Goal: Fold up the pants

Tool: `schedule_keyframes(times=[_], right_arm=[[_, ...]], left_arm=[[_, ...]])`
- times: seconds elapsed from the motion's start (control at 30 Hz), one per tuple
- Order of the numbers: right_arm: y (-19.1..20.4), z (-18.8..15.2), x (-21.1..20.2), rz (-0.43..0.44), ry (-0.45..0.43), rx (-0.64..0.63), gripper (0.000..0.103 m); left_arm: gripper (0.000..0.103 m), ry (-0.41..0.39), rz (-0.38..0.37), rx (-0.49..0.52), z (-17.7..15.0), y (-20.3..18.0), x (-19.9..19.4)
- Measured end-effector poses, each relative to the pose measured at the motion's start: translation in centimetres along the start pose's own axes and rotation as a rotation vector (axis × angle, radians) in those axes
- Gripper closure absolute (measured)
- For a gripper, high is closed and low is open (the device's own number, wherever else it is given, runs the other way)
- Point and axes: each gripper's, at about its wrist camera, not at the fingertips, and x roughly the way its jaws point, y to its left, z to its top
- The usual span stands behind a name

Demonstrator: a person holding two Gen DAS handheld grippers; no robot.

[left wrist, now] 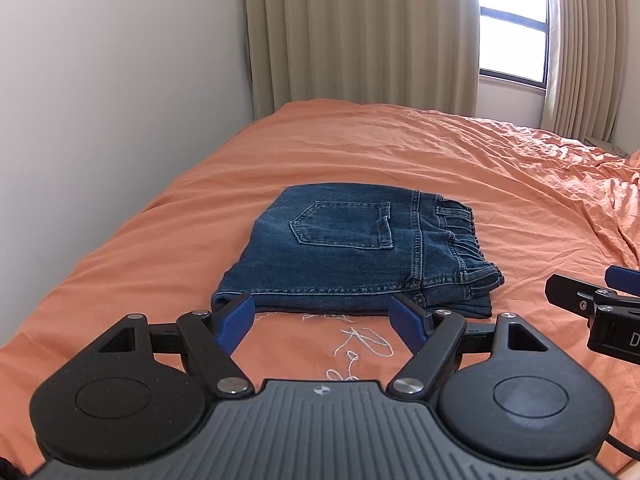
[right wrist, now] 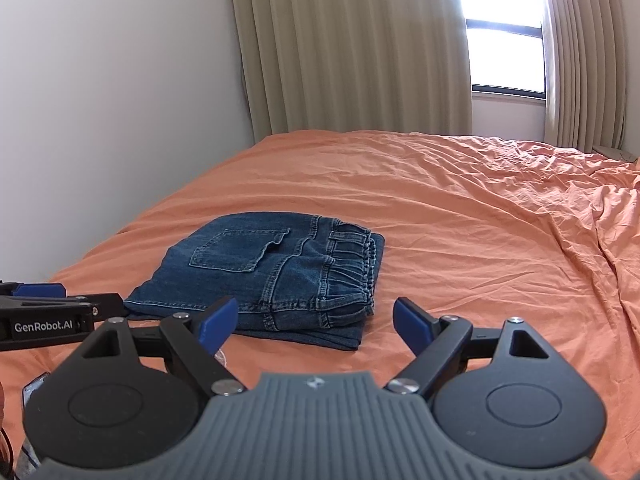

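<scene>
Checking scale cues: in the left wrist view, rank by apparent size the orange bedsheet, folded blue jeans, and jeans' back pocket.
1. Orange bedsheet
2. Folded blue jeans
3. Back pocket, lying within the jeans, so clearly smallest.

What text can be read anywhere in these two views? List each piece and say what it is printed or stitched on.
"GenRobot.AI": white print on the side of the black left gripper, seen from the right wrist view.
"D": one white letter on the black body of the right gripper, the rest cut off by the picture's edge.
White cursive embroidery on the orange bedsheet, near the folded blue denim pants: partly hidden, not legible.
</scene>
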Motion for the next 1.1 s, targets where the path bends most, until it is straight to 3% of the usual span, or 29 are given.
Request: schedule_keyframes(times=[1.1], right_arm=[[0.28,0.47,-0.32,0.022,-0.013,-0.006,0.022]], left_arm=[[0.013,-0.004,0.009,0.013,0.35,0.08,-0.22]])
